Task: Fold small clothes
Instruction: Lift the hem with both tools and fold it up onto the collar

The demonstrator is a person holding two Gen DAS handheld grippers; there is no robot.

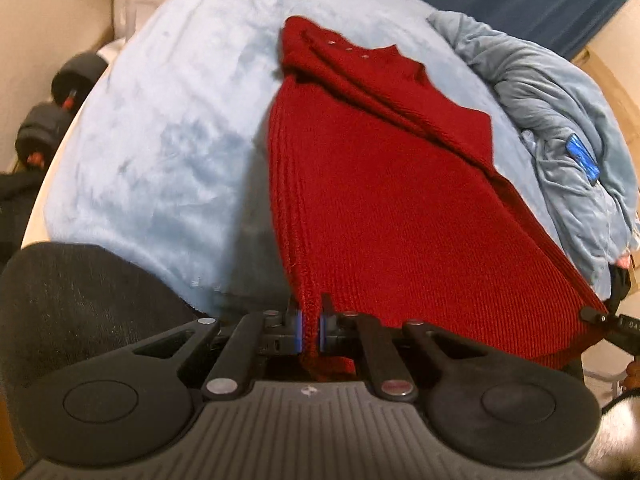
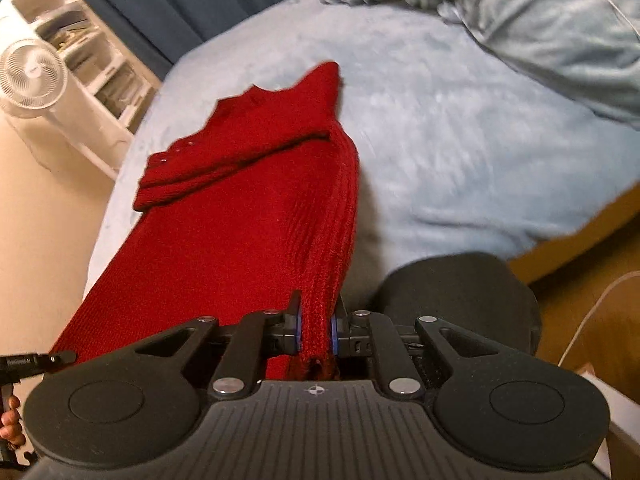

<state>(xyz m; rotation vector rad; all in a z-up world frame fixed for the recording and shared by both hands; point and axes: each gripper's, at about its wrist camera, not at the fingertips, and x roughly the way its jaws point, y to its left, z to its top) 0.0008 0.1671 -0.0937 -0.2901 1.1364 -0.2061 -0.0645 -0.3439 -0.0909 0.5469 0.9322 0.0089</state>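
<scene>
**Two Grippers, One Red Sweater**

Two grippers each pinch a bottom corner of the red knitted sweater (image 1: 380, 184). In the left wrist view, the left gripper (image 1: 311, 330) sits at the bottom middle of the frame, and its blue pads squeeze the thick ribbed side edge of the sweater. In the right wrist view, the right gripper (image 2: 316, 330) sits at the bottom middle too, with a fat bunch of the ribbed edge pressed between its pads.

The sweater runs from the grippers up toward the middle of each frame. Its near end is lifted and its far end lies on the light blue fleece blanket (image 1: 160, 120). The sleeves are already folded across the top part, and little snaps show near the neck. A crumpled grey-blue quilt (image 1: 560, 128) is piled at the upper right of the left view. A white fan (image 2: 30, 74) stands at the upper left of the right view.

What could go wrong? I think the next move is to carry the bottom end up over the top part. The knit is thick and stretchy, so it could slip out if one hand pulls harder than the other. Then the fold would land crooked. The folded sleeves are only resting there, so a quick tug could drag them loose. If the hands swing far toward the quilt, the sweater might land on that lumpy pile and not lie flat.
</scene>
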